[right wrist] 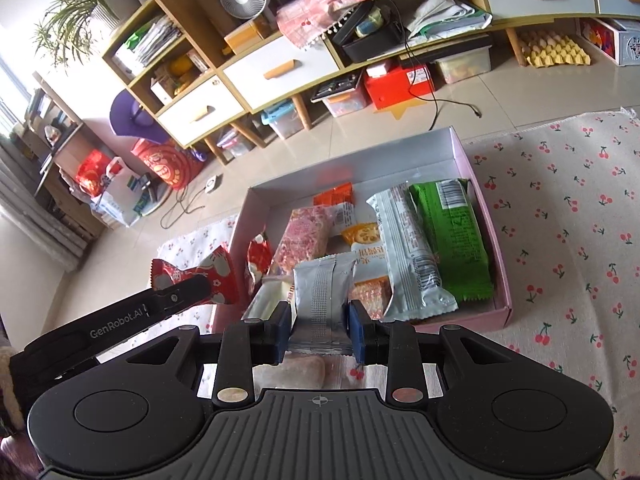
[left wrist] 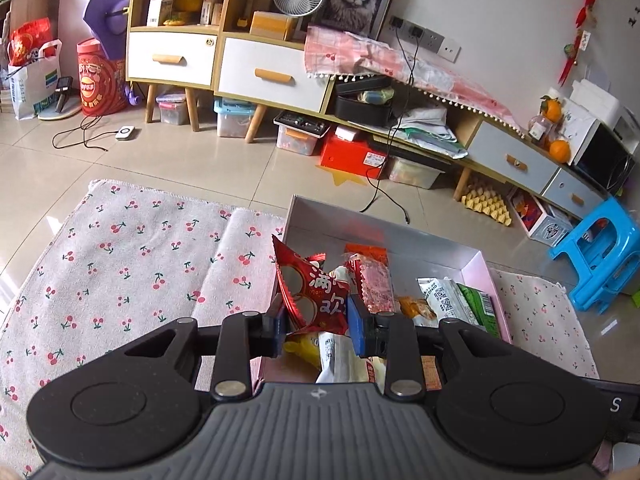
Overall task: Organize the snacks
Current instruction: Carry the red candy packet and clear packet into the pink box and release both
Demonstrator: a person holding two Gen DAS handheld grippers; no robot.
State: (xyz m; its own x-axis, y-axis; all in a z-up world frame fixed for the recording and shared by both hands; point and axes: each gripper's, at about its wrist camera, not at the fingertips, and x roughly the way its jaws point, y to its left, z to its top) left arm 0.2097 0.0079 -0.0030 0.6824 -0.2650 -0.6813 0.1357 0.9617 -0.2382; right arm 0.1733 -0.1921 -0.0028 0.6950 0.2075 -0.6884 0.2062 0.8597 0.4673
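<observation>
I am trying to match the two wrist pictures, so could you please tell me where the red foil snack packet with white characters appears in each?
Left wrist view: the red foil snack packet sits low centre, pinched by the left gripper.
Right wrist view: the same packet is at the left, clamped at the tip of the left gripper.
Shared landmark: the pink-walled cardboard box.

red snack (left wrist: 316, 296): crinkled, centre frame, held over box's left wall
silver packet (right wrist: 320, 296): upright, lower centre, gripped
box (right wrist: 486, 216): pink, open, packets inside
</observation>
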